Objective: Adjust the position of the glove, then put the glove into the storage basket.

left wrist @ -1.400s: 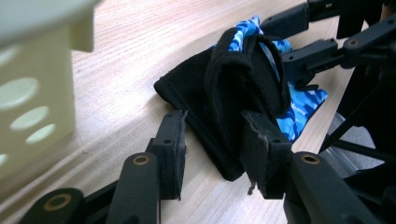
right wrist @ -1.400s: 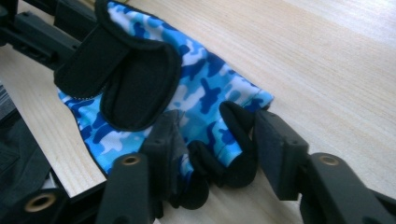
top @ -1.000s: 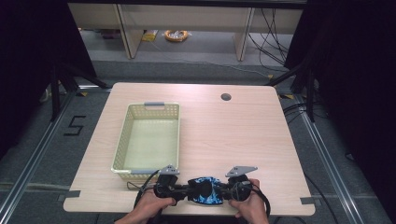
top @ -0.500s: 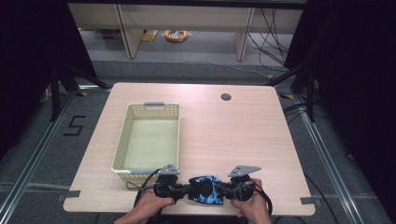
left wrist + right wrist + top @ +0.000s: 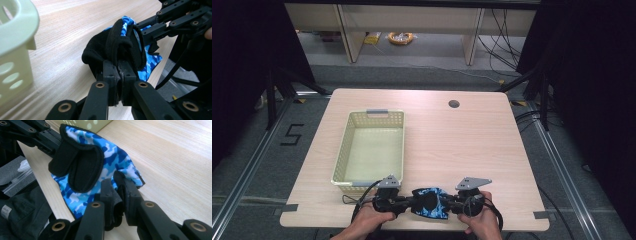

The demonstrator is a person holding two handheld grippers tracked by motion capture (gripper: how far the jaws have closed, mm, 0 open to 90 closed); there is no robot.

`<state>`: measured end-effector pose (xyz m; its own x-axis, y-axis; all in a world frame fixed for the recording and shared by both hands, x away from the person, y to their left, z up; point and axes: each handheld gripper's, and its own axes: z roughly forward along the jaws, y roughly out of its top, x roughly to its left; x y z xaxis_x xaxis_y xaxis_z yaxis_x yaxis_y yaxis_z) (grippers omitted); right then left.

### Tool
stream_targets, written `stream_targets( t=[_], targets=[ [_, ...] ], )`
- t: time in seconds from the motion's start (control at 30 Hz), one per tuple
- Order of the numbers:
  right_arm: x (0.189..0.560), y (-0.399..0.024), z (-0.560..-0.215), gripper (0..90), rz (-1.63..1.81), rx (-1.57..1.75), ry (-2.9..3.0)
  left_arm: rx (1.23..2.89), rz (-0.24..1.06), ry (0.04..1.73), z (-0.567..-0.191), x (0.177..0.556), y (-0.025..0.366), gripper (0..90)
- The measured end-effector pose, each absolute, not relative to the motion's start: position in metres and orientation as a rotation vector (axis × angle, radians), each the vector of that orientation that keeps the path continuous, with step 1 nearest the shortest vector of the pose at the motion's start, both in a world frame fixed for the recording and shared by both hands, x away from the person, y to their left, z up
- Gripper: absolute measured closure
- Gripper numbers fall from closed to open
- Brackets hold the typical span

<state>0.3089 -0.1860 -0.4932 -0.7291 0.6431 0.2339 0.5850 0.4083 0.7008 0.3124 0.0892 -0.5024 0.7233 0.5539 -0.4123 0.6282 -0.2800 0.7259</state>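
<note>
Down at the near edge of the table (image 5: 472, 145), just in front of the cream basket (image 5: 343, 150), a blue camouflage glove (image 5: 430, 202) with black trim hangs stretched between the two grippers. Seen against the basket, the glove lies off its near right corner, close but apart from it, and over the wood close to the table's edge.

On the basket's side, the left gripper (image 5: 408, 203) has its jaws pressed together on the glove's black cuff; in the left gripper view the dark fabric (image 5: 117, 47) bunches up right at the left gripper's own tips (image 5: 119, 72), with no gap between the pads.

Farther from the basket, the right gripper (image 5: 451, 204) pinches the glove's other end. In the right gripper view its tips (image 5: 117, 187) clamp a fold of the blue patterned cloth (image 5: 112, 155), and a black strap flap lies open across the glove's back.

Each gripper is held in one of the person's hands, the left hand (image 5: 372, 220) nearer the basket and the right hand (image 5: 482, 222) beyond the glove. The basket stands upright and its lattice walls are bare inside.
</note>
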Motion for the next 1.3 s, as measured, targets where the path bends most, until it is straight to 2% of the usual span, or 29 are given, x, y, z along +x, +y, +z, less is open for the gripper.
stream_targets(
  t=[0.37,0.87,1.3],
  targets=[
    [0.304,-0.180,-0.479,80.5,1.292,1.085,2.574,1.940,-0.056,0.887,-0.487,0.304,0.099,85.1],
    [0.298,-0.168,-0.450,80.5,1.338,1.047,2.566,1.904,-0.080,0.878,-0.463,0.298,0.116,84.6],
    [0.304,-0.160,-0.401,81.0,1.349,0.989,2.565,1.888,-0.032,0.847,-0.424,0.302,0.123,84.9]
  ],
)
